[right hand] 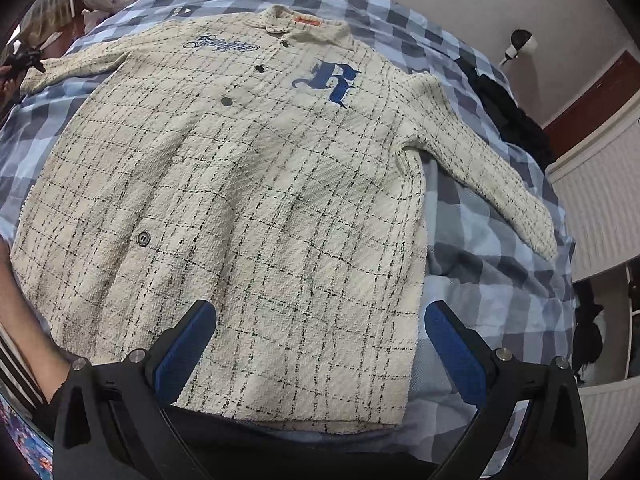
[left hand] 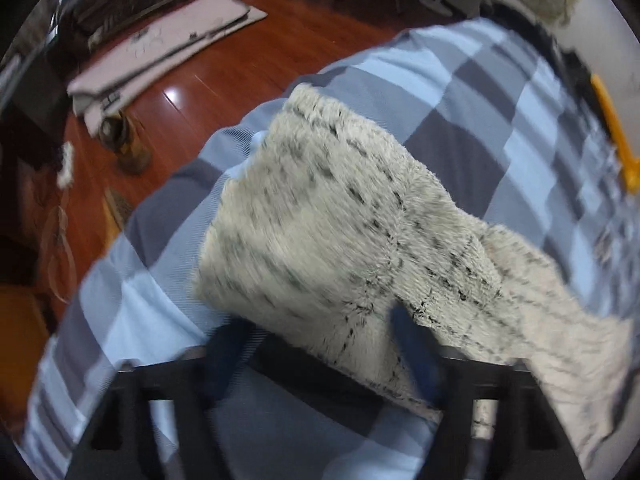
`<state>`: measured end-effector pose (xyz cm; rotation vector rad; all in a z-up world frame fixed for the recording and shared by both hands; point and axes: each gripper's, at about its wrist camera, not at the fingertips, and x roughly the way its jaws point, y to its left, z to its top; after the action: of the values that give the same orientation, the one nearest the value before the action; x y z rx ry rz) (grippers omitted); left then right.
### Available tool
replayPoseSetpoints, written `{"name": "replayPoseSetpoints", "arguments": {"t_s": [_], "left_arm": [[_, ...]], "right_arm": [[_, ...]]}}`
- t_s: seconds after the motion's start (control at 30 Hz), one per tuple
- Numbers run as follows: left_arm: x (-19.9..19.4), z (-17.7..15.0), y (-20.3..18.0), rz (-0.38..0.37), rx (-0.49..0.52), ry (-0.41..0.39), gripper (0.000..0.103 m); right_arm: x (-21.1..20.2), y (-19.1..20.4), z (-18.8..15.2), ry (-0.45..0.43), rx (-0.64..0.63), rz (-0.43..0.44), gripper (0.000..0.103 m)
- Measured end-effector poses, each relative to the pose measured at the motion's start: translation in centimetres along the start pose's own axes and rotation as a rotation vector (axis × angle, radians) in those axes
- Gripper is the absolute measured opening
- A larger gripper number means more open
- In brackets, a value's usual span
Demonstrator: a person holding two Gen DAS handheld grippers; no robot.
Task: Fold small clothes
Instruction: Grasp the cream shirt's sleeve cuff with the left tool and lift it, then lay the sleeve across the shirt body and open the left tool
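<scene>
Jacket (right hand: 240,200): cream plaid, front up, spread flat on the checked bedspread (right hand: 492,248), sleeves out to both sides.
Right gripper (right hand: 320,340): fingers spread wide above the hem, holding nothing.
Left gripper (left hand: 320,344): blurred, by a sleeve; grip unclear.

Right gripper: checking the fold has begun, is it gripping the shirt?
No, the right gripper hovers open over the shirt's hem, holding nothing.
</scene>
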<state>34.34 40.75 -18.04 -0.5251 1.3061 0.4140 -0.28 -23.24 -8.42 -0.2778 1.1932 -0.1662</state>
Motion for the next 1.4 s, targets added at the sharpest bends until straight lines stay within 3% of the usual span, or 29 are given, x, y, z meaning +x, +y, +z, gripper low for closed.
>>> {"name": "replayPoseSetpoints", "arguments": {"t_s": [0.03,0.07,0.2,0.33,0.37,0.53,0.63,0.73,0.87,0.97,1.0,1.03,1.07,1.1,1.23,1.3,1.4], "left_arm": [[-0.3,0.0,-0.4,0.035,0.016,-0.015,0.029],[-1.0,0.0,-1.0,0.061,0.031,-0.033,0.023],[-5.3,-0.7,-3.5,0.146,0.113,-0.144,0.016],[-11.8,-3.5,-9.0,0.340,0.304,-0.314,0.016],[-13.2,-4.2,-10.2,0.355,0.332,-0.346,0.016],[-21.7,-9.2,-18.4,0.293,0.436,-0.508,0.016],[-26.5,-15.5,-26.6,0.233,0.537,-0.636,0.016],[-29.1,-22.1,-34.5,0.128,0.660,-0.681,0.016],[-30.6,-32.2,-45.3,-0.101,0.791,-0.615,0.016],[-28.7,-38.5,-51.9,-0.296,0.884,-0.466,0.021],[-27.8,-40.2,-53.6,-0.343,0.903,-0.400,0.031],[-26.2,-41.8,-55.1,-0.409,0.911,-0.294,0.055],[-25.1,-42.7,-55.8,-0.451,0.903,-0.222,0.072],[-24.0,-43.6,-56.2,-0.478,0.884,-0.161,0.095],[-21.8,-45.0,-55.2,-0.495,0.816,-0.060,0.099],[-21.5,-45.3,-54.0,-0.463,0.816,-0.072,0.099],[-21.1,-44.0,-49.2,-0.396,0.841,-0.130,0.099]], "right_arm": [[0.0,0.0,0.0,-0.001,-0.001,-0.004,0.102],[-0.1,0.1,0.0,-0.006,-0.002,-0.009,0.102],[-0.7,0.2,-0.1,-0.039,-0.006,-0.021,0.102],[-1.8,0.0,-0.2,-0.099,0.012,-0.022,0.102],[-2.2,-0.2,-0.3,-0.123,0.021,-0.020,0.102],[-3.8,-1.2,-0.8,-0.225,0.079,0.013,0.102],[-4.1,-1.9,-1.2,-0.257,0.108,0.052,0.102],[-4.2,-2.7,-1.4,-0.284,0.147,0.085,0.102],[-3.9,-3.5,-1.5,-0.291,0.189,0.134,0.102],[-3.3,-3.8,-1.3,-0.269,0.201,0.173,0.102],[-3.2,-3.9,-1.5,-0.266,0.204,0.179,0.102],[-3.1,-4.1,-1.6,-0.261,0.210,0.191,0.102],[-3.1,-4.3,-1.7,-0.262,0.216,0.198,0.102],[-3.1,-4.5,-1.9,-0.265,0.225,0.205,0.102],[-3.4,-5.4,-2.6,-0.288,0.275,0.248,0.102],[-3.4,-5.9,-2.7,-0.287,0.299,0.270,0.102],[-3.2,-6.4,-2.6,-0.283,0.329,0.296,0.102]]}}
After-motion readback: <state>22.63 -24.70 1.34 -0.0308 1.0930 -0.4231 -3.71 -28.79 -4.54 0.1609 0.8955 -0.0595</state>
